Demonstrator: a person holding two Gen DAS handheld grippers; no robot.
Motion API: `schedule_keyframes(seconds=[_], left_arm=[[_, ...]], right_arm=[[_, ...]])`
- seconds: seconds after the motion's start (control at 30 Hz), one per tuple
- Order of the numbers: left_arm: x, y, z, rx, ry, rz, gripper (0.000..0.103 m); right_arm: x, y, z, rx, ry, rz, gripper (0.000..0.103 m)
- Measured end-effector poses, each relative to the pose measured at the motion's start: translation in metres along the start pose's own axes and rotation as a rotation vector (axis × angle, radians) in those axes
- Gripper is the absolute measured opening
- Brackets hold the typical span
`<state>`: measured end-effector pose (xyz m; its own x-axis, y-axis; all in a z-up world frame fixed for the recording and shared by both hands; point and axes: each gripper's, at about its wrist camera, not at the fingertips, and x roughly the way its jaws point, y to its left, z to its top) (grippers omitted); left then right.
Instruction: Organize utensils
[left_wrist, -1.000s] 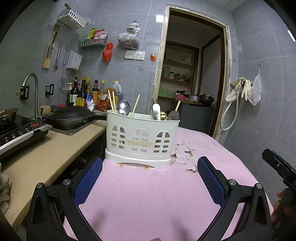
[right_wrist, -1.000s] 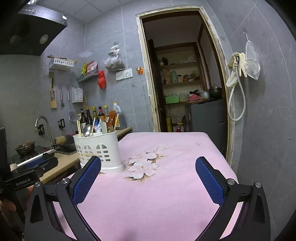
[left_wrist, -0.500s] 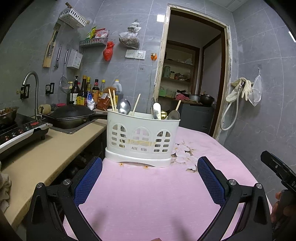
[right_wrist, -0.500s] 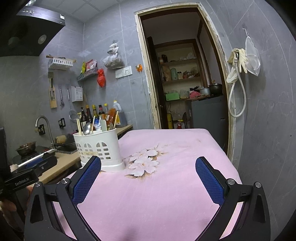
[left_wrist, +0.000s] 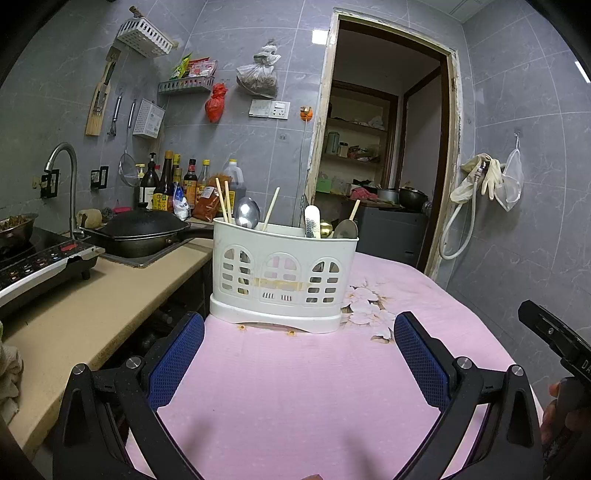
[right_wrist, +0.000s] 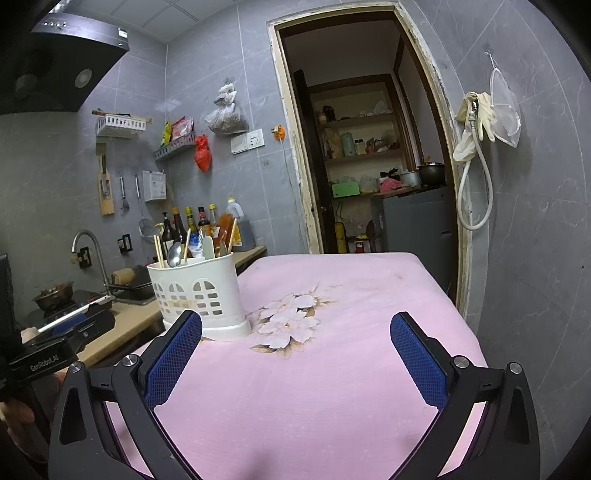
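White utensil caddy (left_wrist: 282, 275) (spoons, chopsticks inside) faces left gripper's (left_wrist: 297, 363) spread jaws.

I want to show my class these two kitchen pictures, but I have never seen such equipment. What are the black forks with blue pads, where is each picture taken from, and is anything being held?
There is no robot here. A person holds a hand-held gripper in each hand, and each carries a wide-angle camera looking forward along its two fingers. The left wrist picture shows the left gripper; the right wrist picture shows the right gripper. The blue pads are the gripping faces.

Both grippers are open and hold nothing. They hover over a table with a pink flowered cloth. On it stands a white utensil holder containing chopsticks, a metal spoon and other utensils. A kitchen counter with a black pan lies to the left.
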<state>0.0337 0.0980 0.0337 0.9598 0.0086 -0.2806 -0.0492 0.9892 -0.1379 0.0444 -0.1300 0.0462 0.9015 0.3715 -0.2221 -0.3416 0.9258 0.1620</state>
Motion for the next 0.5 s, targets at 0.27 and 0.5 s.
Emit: schedule_keyframes(seconds=[0.27,0.5], left_arm=[[0.0002,0.0002,-0.0003,0.0,0.002,-0.001,0.101],[0.0003,0.0001,-0.0003,-0.001,0.002,-0.002,0.101]], right_arm=[[-0.0002,0.0015,-0.0017,0.003,0.002,0.001,0.103],[-0.0001,0.0018,-0.0016,0.001,0.002,-0.001,0.103]])
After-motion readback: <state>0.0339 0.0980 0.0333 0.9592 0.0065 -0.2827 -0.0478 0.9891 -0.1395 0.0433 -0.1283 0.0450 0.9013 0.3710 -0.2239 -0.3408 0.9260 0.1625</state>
